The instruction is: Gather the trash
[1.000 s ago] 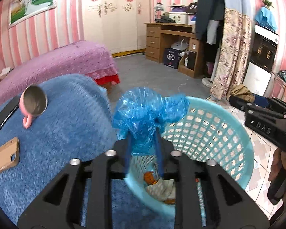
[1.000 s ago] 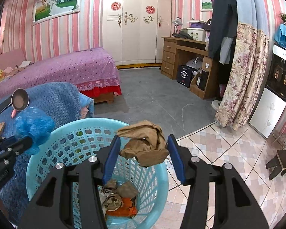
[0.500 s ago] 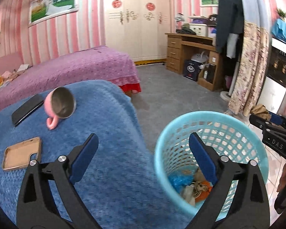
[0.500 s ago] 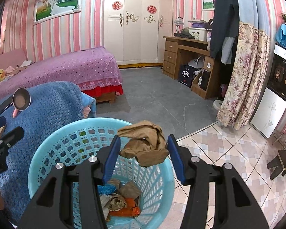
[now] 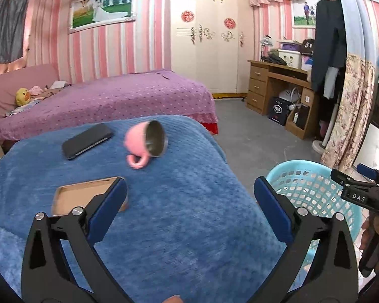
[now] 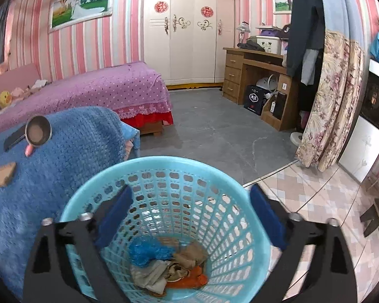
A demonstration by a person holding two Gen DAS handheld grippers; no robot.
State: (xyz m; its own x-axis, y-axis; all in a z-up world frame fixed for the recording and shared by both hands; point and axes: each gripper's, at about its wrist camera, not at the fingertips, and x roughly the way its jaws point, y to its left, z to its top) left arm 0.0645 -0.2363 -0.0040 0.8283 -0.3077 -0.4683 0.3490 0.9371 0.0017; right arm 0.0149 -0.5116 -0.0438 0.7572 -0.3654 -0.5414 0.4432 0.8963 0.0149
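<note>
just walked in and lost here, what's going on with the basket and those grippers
A person with a gripper in each hand is collecting trash into the light blue basket. The right gripper, jaws opening and empty, hangs over it; blue plastic and brown scraps lie inside. The left gripper, jaws opening and empty, points at the blue blanket.

Your path into the blue basket (image 6: 230,189) is open from above; on the blue-covered table (image 5: 189,217), a tipped pink cup (image 5: 145,144), phone (image 5: 87,140) and case (image 5: 73,197) crowd its far edge.
</note>
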